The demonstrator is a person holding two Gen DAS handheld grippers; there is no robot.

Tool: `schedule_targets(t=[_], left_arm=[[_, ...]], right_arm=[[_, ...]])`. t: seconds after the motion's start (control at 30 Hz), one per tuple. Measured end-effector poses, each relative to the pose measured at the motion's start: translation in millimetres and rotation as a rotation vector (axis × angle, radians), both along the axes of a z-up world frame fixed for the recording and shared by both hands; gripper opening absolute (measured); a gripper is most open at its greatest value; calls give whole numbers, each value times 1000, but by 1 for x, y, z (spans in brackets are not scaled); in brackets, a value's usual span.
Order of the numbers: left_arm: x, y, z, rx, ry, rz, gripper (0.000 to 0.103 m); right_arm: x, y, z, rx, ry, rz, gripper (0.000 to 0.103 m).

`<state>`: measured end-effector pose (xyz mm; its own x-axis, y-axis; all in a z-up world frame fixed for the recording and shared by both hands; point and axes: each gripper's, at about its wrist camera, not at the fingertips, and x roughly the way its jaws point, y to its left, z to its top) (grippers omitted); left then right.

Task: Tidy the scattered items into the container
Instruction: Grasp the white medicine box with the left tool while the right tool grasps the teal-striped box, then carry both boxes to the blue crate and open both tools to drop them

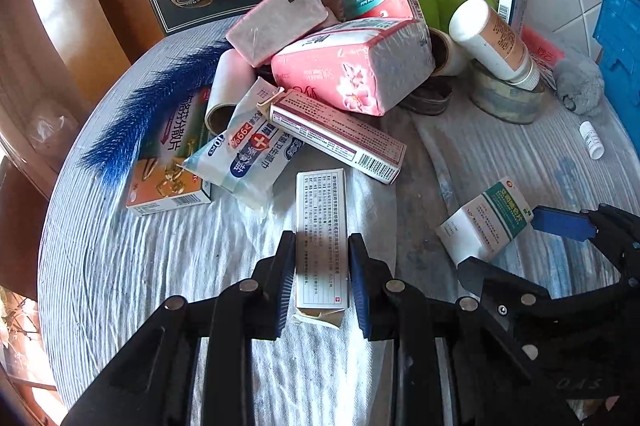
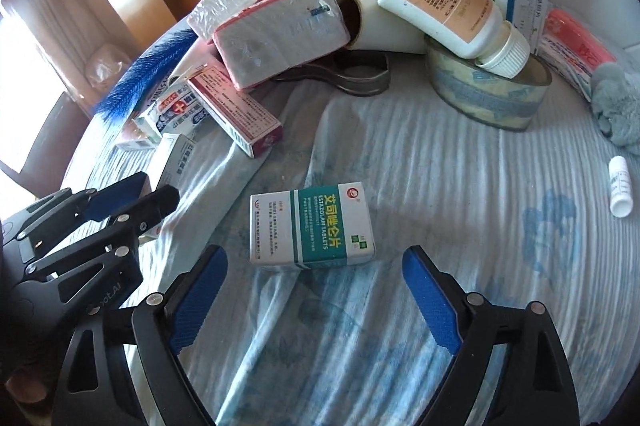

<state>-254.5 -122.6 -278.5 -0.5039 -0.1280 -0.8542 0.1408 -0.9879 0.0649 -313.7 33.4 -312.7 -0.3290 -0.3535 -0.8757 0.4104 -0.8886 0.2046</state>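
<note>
Blue-padded left gripper (image 1: 322,266), low and level over the striped cloth (image 1: 160,266), pinching a long white box (image 1: 321,226) just short of the pile. Right gripper (image 2: 316,282) spread wide, hovering beside the pile, teal tablet box (image 2: 312,226) lying loose between its fingers.

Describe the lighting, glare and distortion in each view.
Left wrist view: strong fisheye bending of the table edge, dark corners, sun patches on the wood at left. Right wrist view: blown-out window glare at left, same bending, soft shadow under the teal box.
</note>
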Motion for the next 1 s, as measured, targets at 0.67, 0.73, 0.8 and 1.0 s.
schedule_targets(t=[0.67, 0.73, 0.8, 1.0], left_arm=[[25, 54, 116, 44, 198, -198, 25], [29, 68, 138, 52, 236, -236, 25], [35, 86, 159, 58, 275, -268, 26], [56, 153, 216, 55, 374, -344, 25]], right_arm=[[50, 46, 136, 50, 290, -167, 61], [60, 57, 158, 57, 329, -203, 61], [74, 72, 181, 66, 370, -233, 61], [109, 136, 247, 67, 507, -323, 61]])
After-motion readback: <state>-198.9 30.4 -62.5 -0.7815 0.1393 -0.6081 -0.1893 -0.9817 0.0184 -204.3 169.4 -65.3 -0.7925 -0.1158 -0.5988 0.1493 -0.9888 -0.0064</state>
